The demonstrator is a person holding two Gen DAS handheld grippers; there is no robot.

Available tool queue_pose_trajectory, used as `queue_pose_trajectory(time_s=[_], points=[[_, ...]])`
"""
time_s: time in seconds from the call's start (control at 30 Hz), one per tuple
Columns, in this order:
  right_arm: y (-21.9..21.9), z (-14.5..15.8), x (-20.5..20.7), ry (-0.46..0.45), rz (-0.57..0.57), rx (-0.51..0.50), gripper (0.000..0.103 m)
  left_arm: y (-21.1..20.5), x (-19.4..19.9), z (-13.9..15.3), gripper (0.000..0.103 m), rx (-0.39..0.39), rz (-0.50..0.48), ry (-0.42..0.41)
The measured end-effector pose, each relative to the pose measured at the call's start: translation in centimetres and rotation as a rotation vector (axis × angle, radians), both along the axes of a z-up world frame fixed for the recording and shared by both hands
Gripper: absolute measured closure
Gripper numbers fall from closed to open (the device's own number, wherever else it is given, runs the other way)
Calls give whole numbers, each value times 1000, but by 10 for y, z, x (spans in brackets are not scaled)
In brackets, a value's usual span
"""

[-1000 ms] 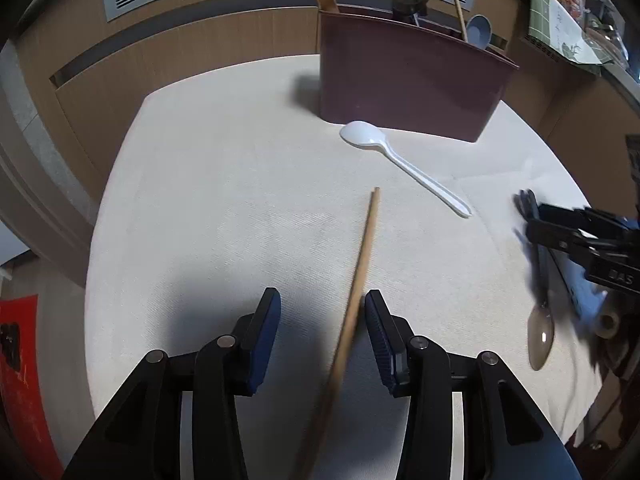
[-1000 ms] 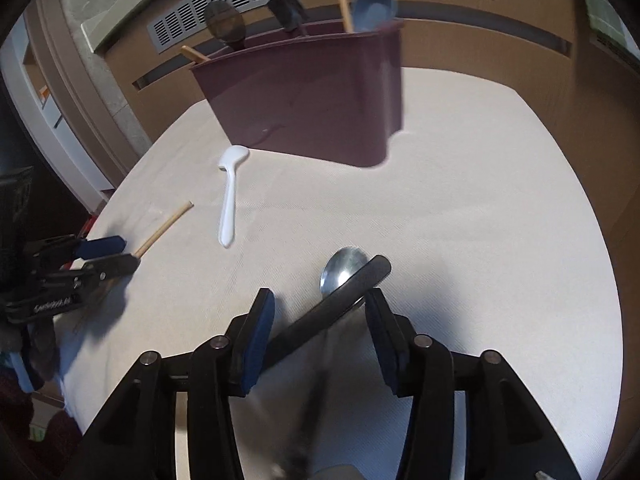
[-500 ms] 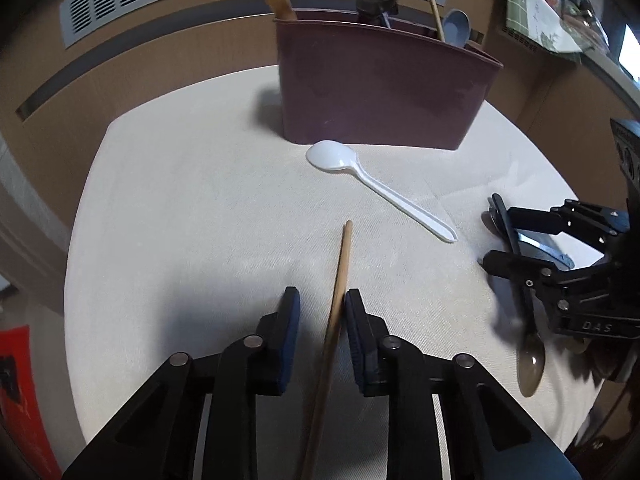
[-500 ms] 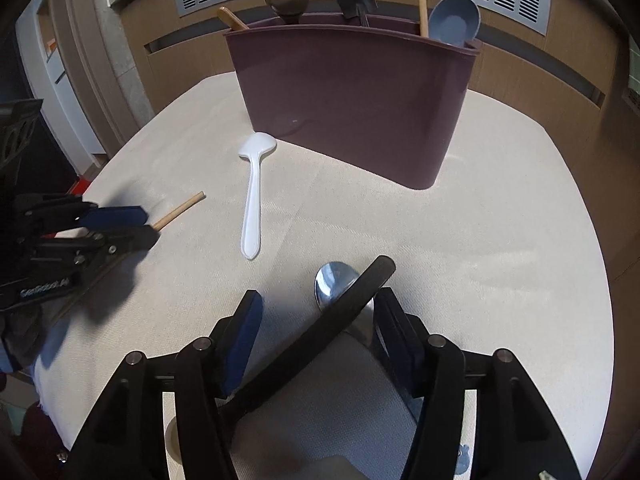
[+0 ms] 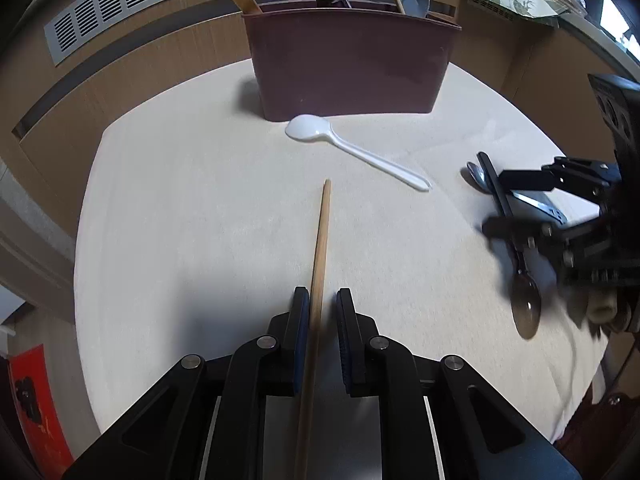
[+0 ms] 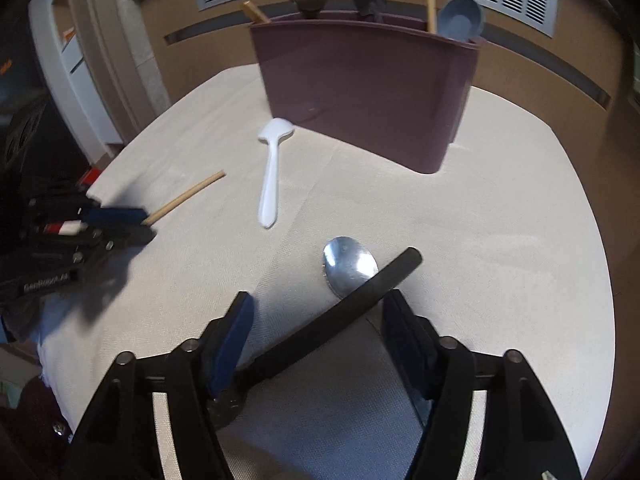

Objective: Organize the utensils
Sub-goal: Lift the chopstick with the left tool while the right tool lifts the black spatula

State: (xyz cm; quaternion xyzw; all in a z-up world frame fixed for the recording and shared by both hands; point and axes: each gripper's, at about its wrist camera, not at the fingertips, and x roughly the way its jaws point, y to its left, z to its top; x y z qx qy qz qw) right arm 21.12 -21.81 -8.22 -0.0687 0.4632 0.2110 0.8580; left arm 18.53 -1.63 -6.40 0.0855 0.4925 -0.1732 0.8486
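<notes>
Left wrist view: the chopstick (image 5: 320, 248) runs lengthwise between the left gripper (image 5: 322, 312)'s narrowed, nearly closed fingers, pointing far toward the holder (image 5: 348, 64); right gripper (image 6: 320, 320)'s fingers stand wide.

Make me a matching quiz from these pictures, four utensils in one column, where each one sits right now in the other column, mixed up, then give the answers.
Things:
1. wooden chopstick
2. white plastic spoon
3. black-handled utensil
4. blue-grey spoon

Places:
A. standing in the maroon utensil holder
B. lying diagonally between the wide-open fingers of the right hand-held gripper
C. between the nearly closed fingers of the left hand-held gripper
D. lying free on the white tablecloth, its bowl near the holder's front

Pairs: 1-C, 2-D, 3-B, 4-A
</notes>
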Motion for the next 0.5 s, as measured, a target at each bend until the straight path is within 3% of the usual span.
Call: queue_pose_trajectory(time_s=[0.1,0.17,0.33,0.5], points=[[-10,2,9,12,-58,58,49,3,-7,-1,89,-1,3,7],[-7,1,13,2,-67,42,49,4,-8,-1,89,-9,9,15],[13,-1,16,-44,55,-81,50,6,-10,-1,89,-18,0,35],[-17,5,15,-16,67,-43,60,7,-9,-1,88,-30,-4,50]])
